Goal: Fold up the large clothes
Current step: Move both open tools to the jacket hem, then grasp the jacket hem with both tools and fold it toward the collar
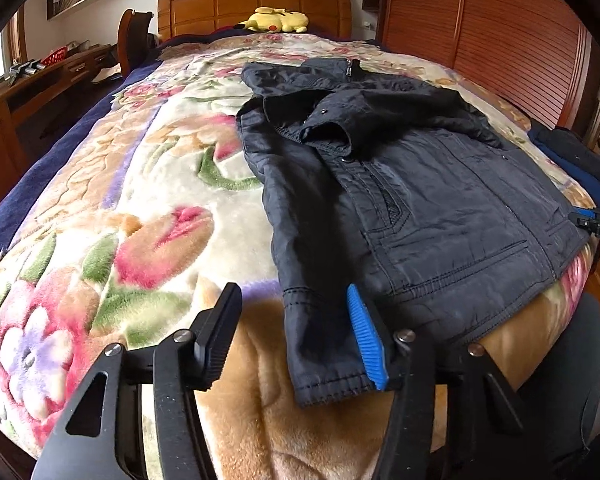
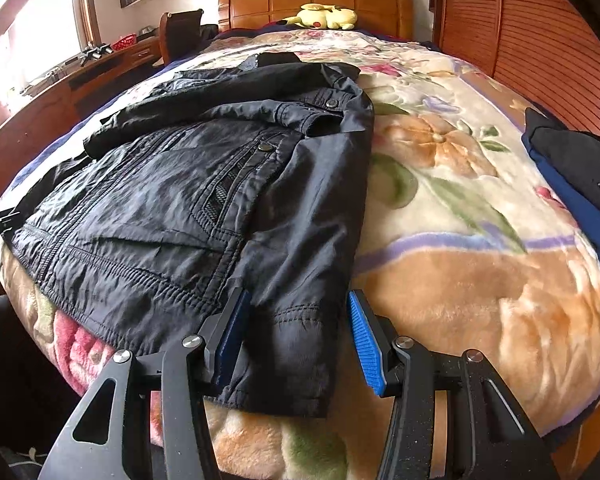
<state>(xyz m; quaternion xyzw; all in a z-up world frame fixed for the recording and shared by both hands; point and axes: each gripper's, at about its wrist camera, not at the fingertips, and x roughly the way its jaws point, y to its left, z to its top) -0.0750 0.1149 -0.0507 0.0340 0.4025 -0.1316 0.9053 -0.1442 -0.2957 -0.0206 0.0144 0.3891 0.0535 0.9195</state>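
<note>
Left hand-held gripper point(image 1: 296, 332) open astride jacket point(image 1: 420, 200) sleeve cuff; right hand-held gripper point(image 2: 296, 336) open astride other sleeve point(image 2: 300, 300); floral blanket point(image 2: 460, 240) beneath.

A dark navy padded jacket point(image 1: 420, 184) is laid flat, front up, zipped, near the bed's foot, sleeves folded across it, cuffs towards the edge.

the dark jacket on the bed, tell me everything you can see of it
The dark jacket is navy-black, of shiny, crinkled shell fabric, with a front zip, metal snaps, stitched pockets and a mesh-lined pocket opening. It lies front up on the floral blanket, collar toward the headboard, hem at the near edge. Each near cuff sits between the open jaws of the left gripper and right gripper.
</note>
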